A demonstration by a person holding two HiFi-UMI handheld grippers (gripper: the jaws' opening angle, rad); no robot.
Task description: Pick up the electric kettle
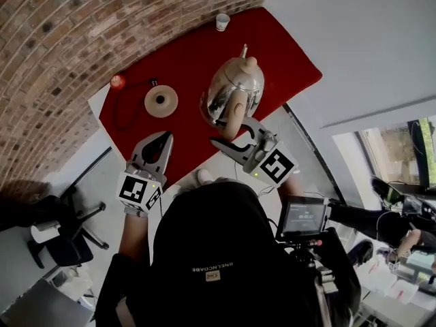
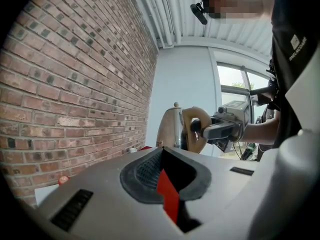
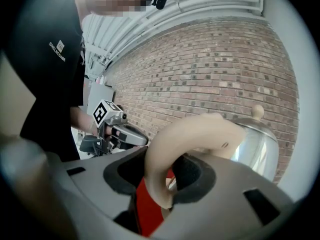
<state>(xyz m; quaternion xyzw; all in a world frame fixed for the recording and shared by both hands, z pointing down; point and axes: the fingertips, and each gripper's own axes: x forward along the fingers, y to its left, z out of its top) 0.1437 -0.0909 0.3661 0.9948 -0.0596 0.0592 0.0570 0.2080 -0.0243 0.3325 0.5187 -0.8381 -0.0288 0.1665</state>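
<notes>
A shiny steel electric kettle (image 1: pixel 240 80) with a beige handle (image 1: pixel 235 111) is over the red tablecloth (image 1: pixel 184 53), apart from its round base (image 1: pixel 161 101). I cannot tell whether it rests on the cloth or hangs just above it. My right gripper (image 1: pixel 231 125) is shut on the handle (image 3: pixel 172 144), which fills the gap between both pads, with the steel body (image 3: pixel 257 146) behind it. My left gripper (image 1: pixel 158 140) stands open and empty at the cloth's near edge, left of the kettle (image 2: pixel 172 129). The left gripper view shows only red cloth through its own gap (image 2: pixel 162 156).
A black cord runs from the base to a small red round thing (image 1: pixel 117 82). A white cup (image 1: pixel 222 22) stands at the cloth's far end. A brick wall (image 1: pixel 82 19) lines the table's left side. An office chair (image 1: pixel 65 240) stands at lower left.
</notes>
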